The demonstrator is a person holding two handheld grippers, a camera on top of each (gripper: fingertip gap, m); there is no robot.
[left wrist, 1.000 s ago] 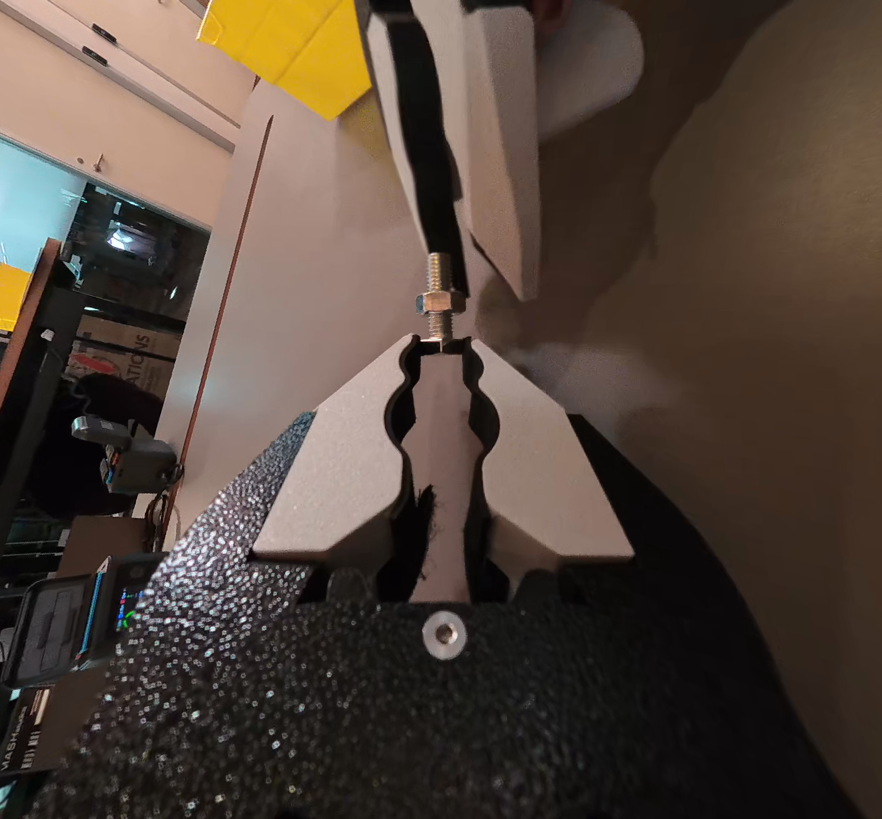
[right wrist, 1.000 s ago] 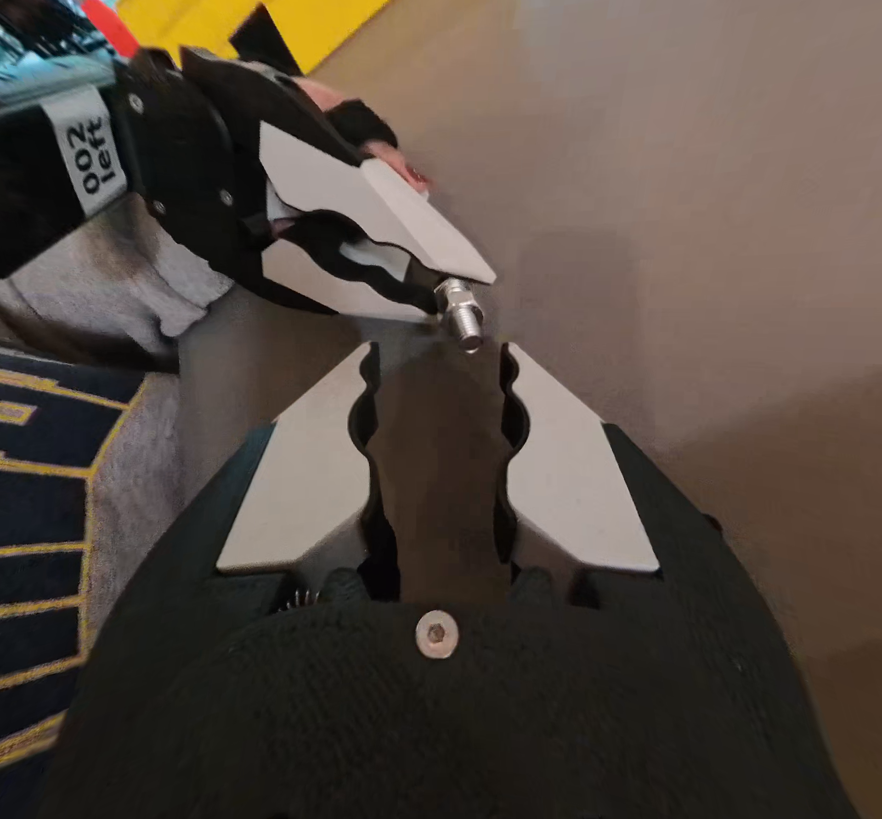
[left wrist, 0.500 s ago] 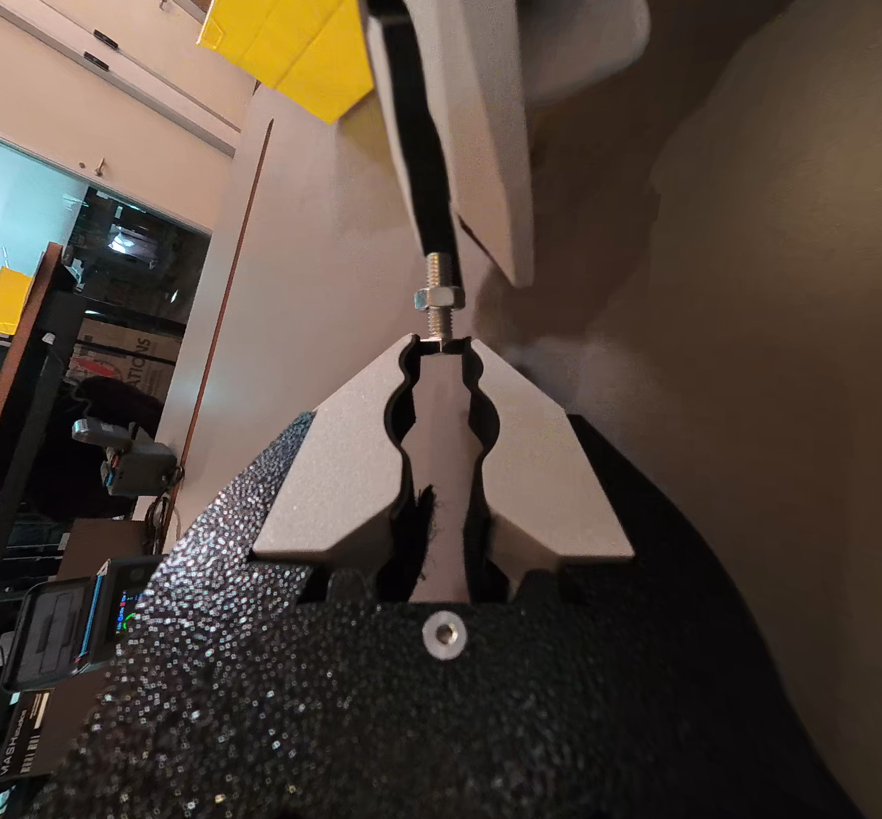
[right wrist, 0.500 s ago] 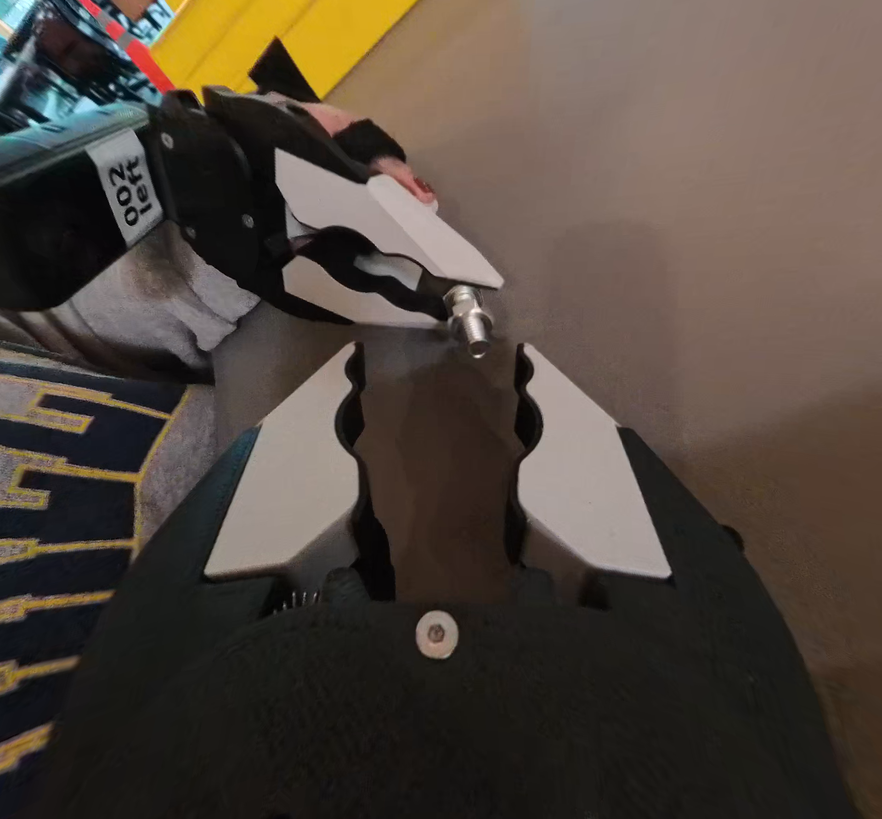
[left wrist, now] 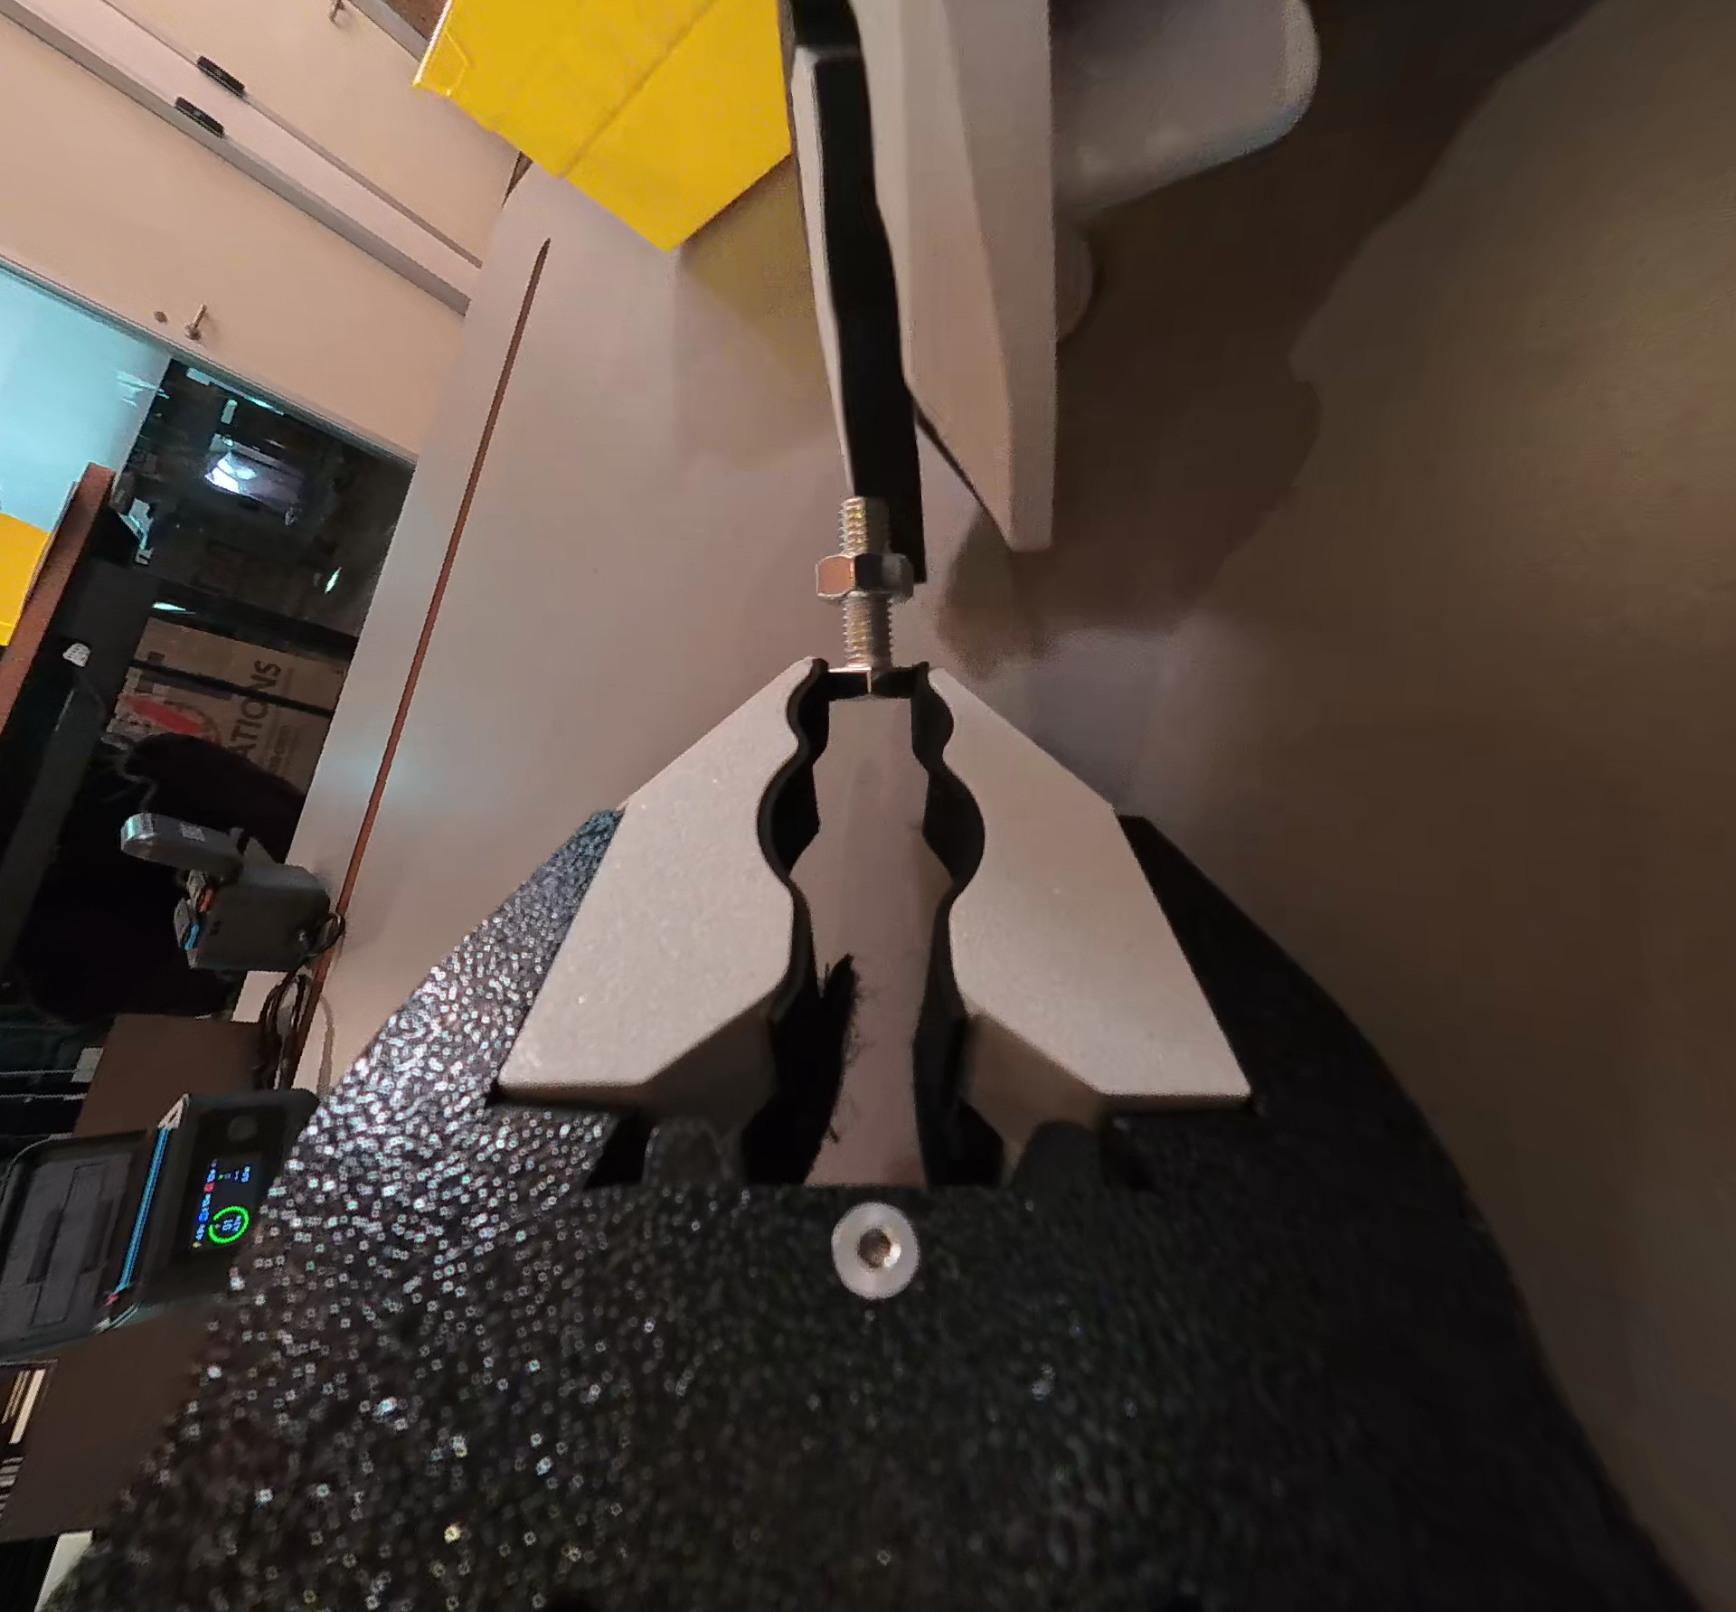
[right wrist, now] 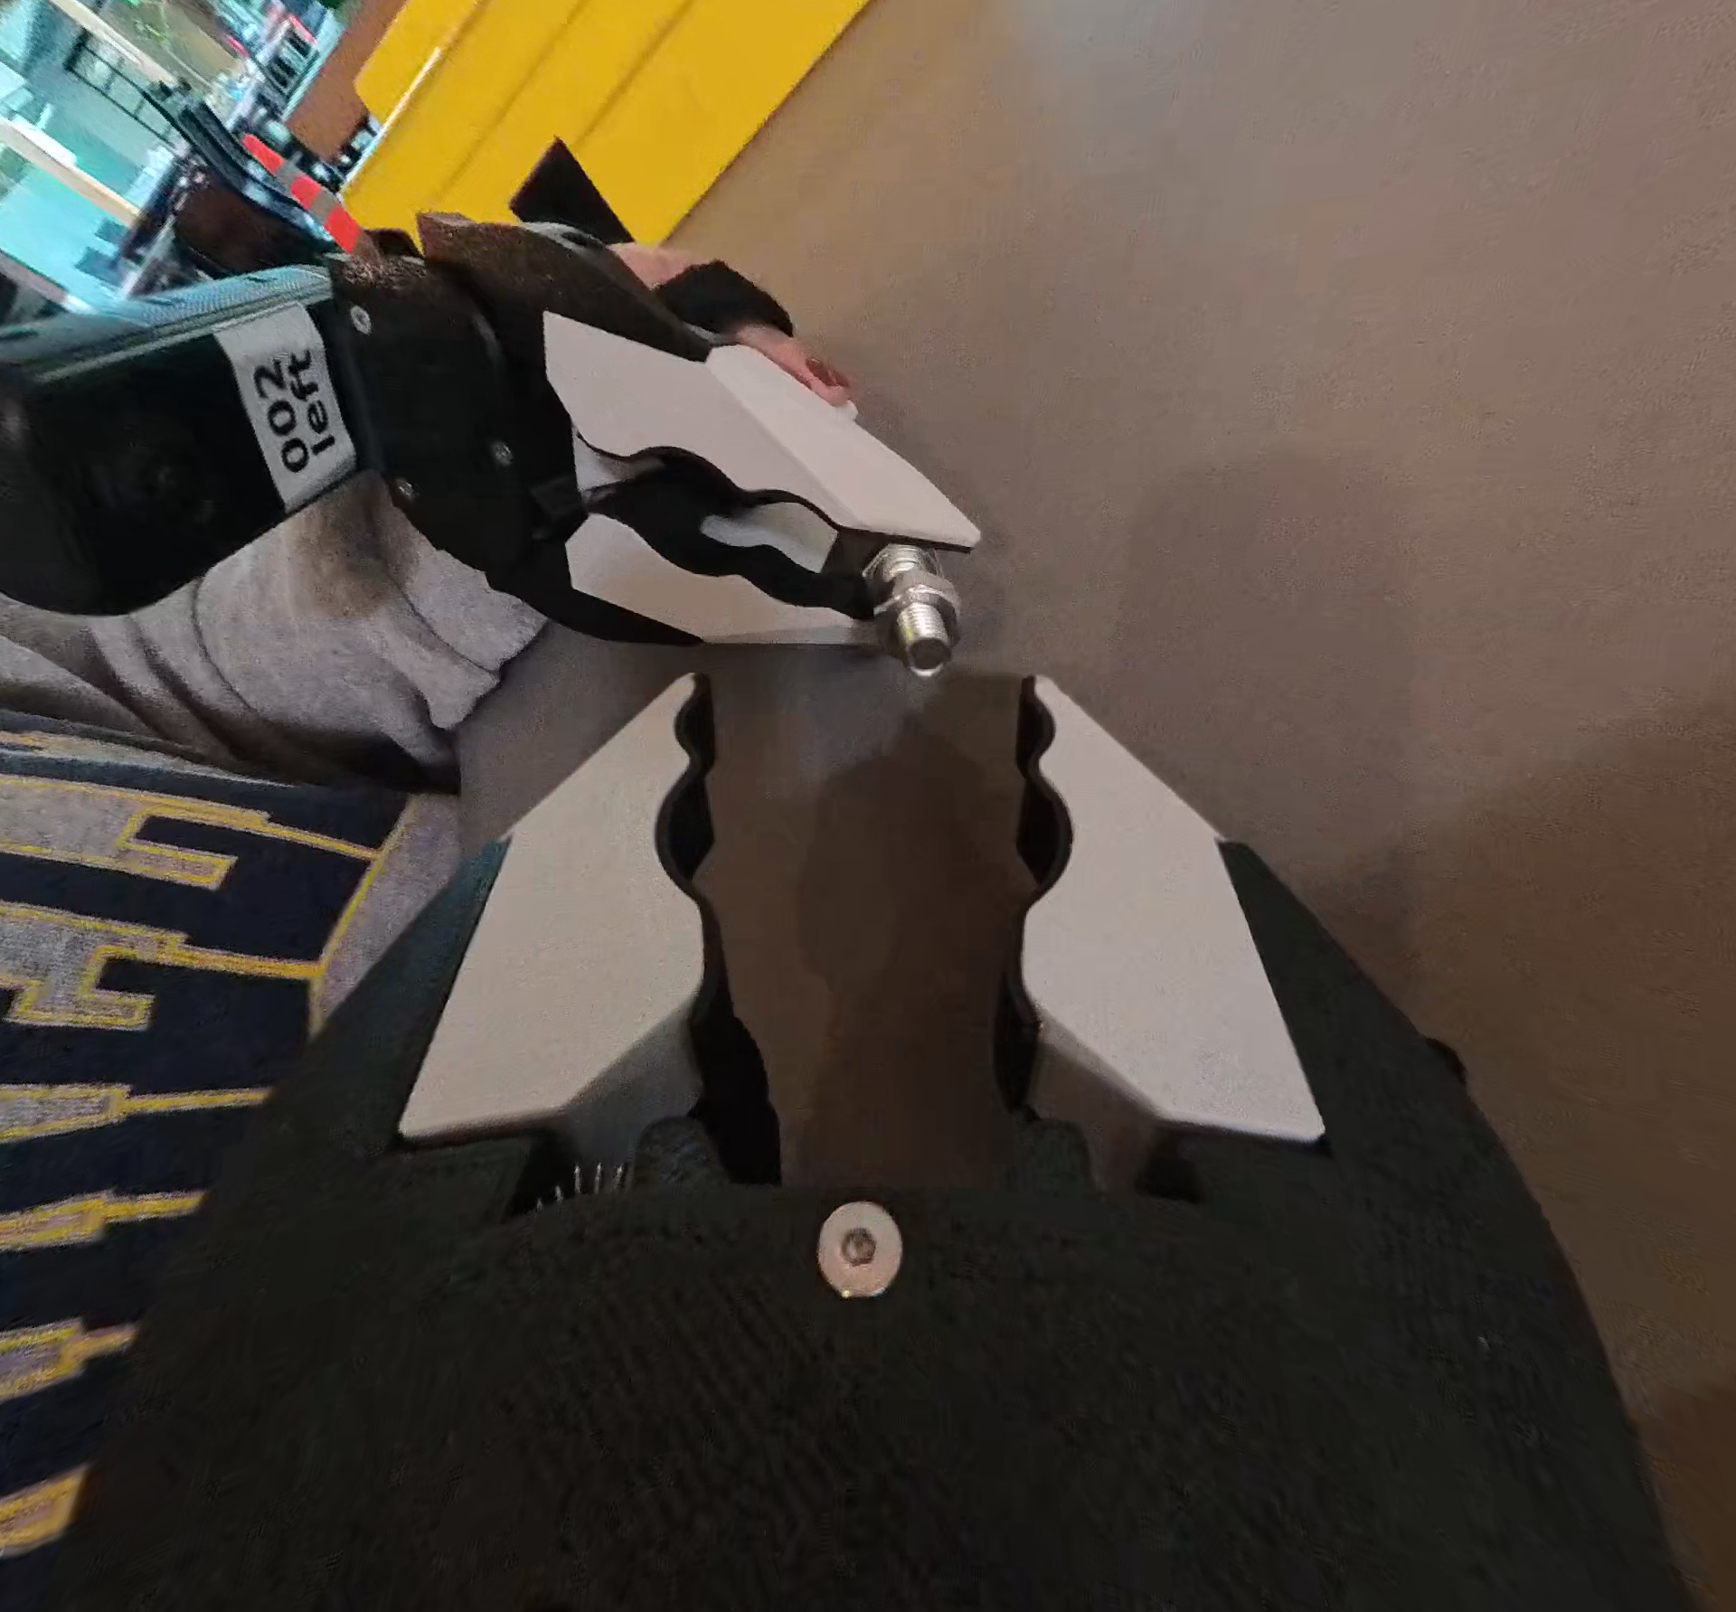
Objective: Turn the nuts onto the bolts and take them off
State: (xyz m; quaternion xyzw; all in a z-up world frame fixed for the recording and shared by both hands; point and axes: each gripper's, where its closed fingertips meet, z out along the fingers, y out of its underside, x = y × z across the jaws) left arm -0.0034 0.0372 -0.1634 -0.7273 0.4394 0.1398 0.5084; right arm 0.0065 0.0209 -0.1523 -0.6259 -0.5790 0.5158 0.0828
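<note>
My left gripper [left wrist: 869, 675] is shut on the head of a silver bolt [left wrist: 864, 628], which points straight out from its fingertips. A hex nut [left wrist: 862, 576] sits about halfway along the thread. My right gripper [right wrist: 860, 689] is open and empty, with its jaws wide apart. In the right wrist view the bolt [right wrist: 919, 628] and the nut [right wrist: 897, 585] lie just beyond its fingertips, held by the left gripper [right wrist: 902, 571]. In the left wrist view the right gripper's fingers [left wrist: 977, 252] come down from above, and a black pad edge ends beside the nut.
The brown table [right wrist: 1315, 346] lies under both grippers. Yellow bins [left wrist: 639, 45] stand at its far edge, also in the right wrist view [right wrist: 658, 36]. A grey sleeve [right wrist: 310, 656] is behind the left gripper. A small device with a lit screen [left wrist: 216, 1210] is at the left. Left and right tips are no more than a few centimetres apart.
My right gripper's jaws have opened wider around the end of the bolt. My left gripper keeps its hold on the bolt head, and the nut stays at about the same place on the thread.
</note>
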